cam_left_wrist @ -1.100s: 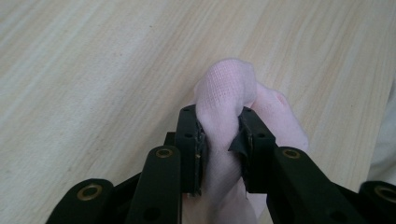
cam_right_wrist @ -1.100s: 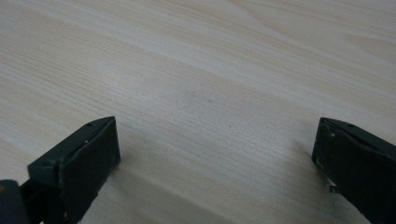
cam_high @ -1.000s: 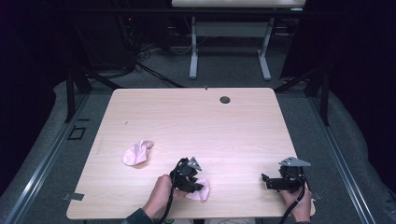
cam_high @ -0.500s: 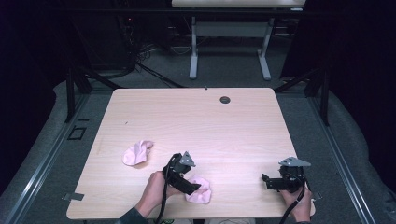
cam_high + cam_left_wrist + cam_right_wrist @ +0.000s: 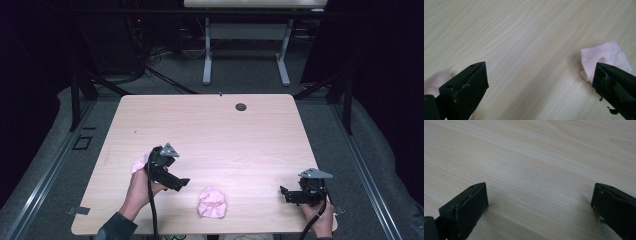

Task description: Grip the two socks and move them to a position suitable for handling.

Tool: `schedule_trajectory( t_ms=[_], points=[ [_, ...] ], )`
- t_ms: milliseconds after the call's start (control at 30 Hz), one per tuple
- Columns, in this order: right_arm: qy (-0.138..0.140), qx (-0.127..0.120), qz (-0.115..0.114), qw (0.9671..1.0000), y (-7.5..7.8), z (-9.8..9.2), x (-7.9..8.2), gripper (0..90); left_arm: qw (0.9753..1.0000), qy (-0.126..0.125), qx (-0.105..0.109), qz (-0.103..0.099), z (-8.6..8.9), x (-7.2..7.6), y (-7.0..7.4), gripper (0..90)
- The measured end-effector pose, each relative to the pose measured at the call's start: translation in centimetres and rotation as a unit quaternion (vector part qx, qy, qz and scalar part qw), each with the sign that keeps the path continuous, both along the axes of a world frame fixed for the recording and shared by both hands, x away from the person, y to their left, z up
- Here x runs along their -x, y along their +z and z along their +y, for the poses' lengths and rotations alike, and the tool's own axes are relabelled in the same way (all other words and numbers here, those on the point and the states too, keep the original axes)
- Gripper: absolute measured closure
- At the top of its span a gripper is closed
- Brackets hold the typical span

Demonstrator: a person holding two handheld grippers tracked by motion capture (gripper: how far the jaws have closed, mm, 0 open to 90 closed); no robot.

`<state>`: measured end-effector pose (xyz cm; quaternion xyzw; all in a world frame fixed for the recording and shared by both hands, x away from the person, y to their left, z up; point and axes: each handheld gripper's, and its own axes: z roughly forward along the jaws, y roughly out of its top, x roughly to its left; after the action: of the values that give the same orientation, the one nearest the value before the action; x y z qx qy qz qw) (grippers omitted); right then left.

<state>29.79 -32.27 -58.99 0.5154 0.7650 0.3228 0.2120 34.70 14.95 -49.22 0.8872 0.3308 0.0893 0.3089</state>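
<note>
Left gripper (image 5: pixel 184 183) released crumpled, seemingly folded pink cloth (image 5: pixel 212 202).

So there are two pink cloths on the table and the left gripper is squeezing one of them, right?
Not quite. The left gripper is open and squeezing nothing: the left gripper view shows bare table between its jaws. One pink cloth lies apart from it, the other pink cloth behind the hand.

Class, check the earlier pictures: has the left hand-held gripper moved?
Yes. The left hand-held gripper has moved left, away from the pink cloth near the table's front edge.
</note>
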Motion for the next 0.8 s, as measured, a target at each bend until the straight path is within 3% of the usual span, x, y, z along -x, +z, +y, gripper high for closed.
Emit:
schedule_trajectory(
  t_ms=[167,367,433,467,533,600,700,800],
  points=[
    [-0.001,0.0,0.0,1.0,0.0,0.0,0.0,0.2,0.9996,0.028,0.001,-0.003,2.0,-1.2,0.6,0.0],
    [0.0,0.0,0.0,1.0,0.0,0.0,0.0,0.2,0.9964,0.085,0.002,0.006,6.3,-4.6,0.5,0.0],
    [-0.001,0.0,0.0,1.0,0.0,0.0,0.0,0.2,0.996,0.089,0.003,0.007,6.9,-5.1,0.3,0.3],
    [0.0,0.0,0.0,1.0,0.0,0.0,0.0,0.2,0.9947,0.101,0.002,0.02,8.0,-6.2,-0.1,0.1],
    [-0.001,0.0,0.0,1.0,0.0,0.0,0.0,0.2,0.9927,0.117,-0.015,0.025,8.8,-7.1,-0.6,0.4],
    [0.0,0.0,0.0,1.0,0.0,0.0,0.0,0.2,0.9921,0.121,-0.011,0.032,9.2,-7.6,-0.9,0.4],
    [-0.001,0.0,0.0,1.0,0.0,0.0,0.0,0.2,0.9886,0.141,-0.014,0.053,10.0,-8.6,-2.0,1.5],
    [-0.001,0.0,0.0,1.0,0.0,0.0,0.0,0.2,0.9855,0.153,-0.01,0.073,10.4,-9.1,-3.2,9.0]
  ],
)
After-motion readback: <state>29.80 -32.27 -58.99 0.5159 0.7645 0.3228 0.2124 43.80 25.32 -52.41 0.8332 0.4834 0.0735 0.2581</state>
